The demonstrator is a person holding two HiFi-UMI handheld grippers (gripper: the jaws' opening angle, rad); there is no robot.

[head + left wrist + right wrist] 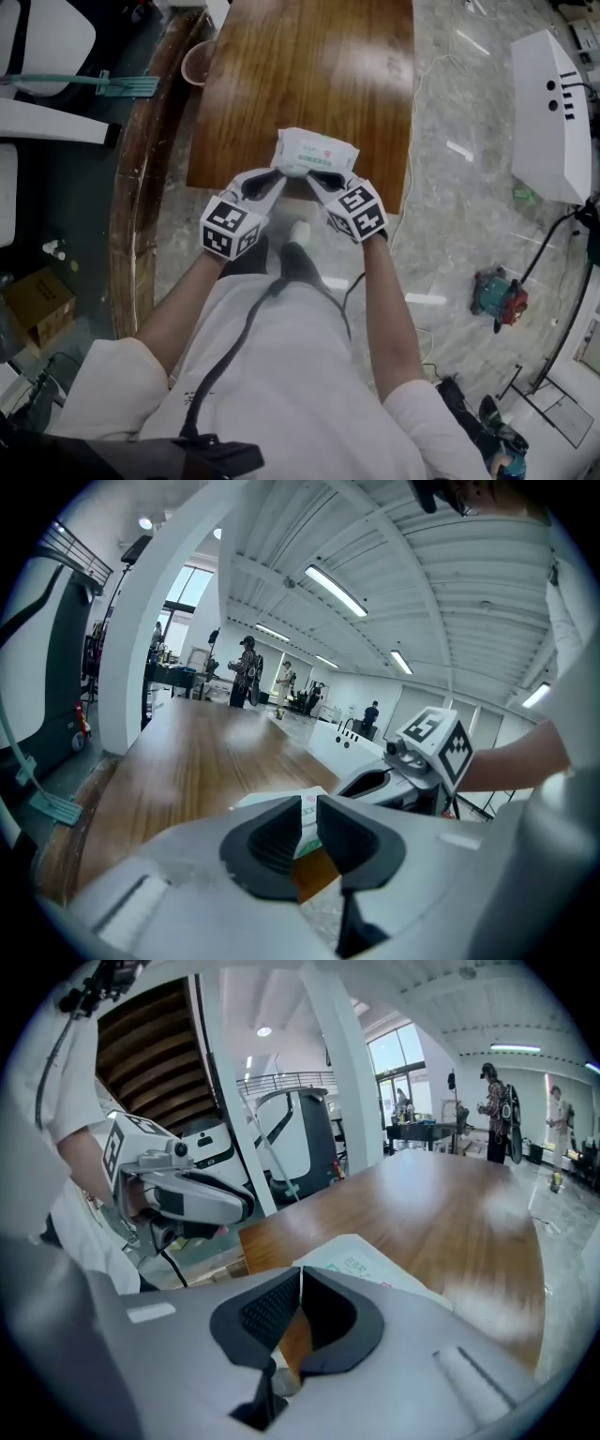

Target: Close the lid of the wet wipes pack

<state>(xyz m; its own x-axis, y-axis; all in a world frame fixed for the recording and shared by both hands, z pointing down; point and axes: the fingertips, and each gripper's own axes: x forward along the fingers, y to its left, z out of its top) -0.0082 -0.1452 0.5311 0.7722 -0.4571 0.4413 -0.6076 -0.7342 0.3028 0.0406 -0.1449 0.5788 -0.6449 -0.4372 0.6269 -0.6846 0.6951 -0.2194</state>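
The wet wipes pack (pixel 316 151), white with a green label, lies at the near edge of the wooden table (pixel 309 66). My left gripper (pixel 284 175) reaches its near left corner. In the left gripper view the narrow gap of the left gripper (pixel 308 808) is filled by the pack's edge (pixel 255 798), so the pads press on it. My right gripper (pixel 313 177) is at the pack's near right side. Its pads meet in a thin line in the right gripper view (pixel 301 1283), with the pack (pixel 367 1266) just beyond the tips. The pack's lid is hidden.
A pale cup (pixel 197 63) stands at the table's left edge. A white machine (pixel 549 112) and a red and teal tool (pixel 498 296) sit on the marble floor to the right. A cardboard box (pixel 37 302) is at the far left. People stand far off in the hall.
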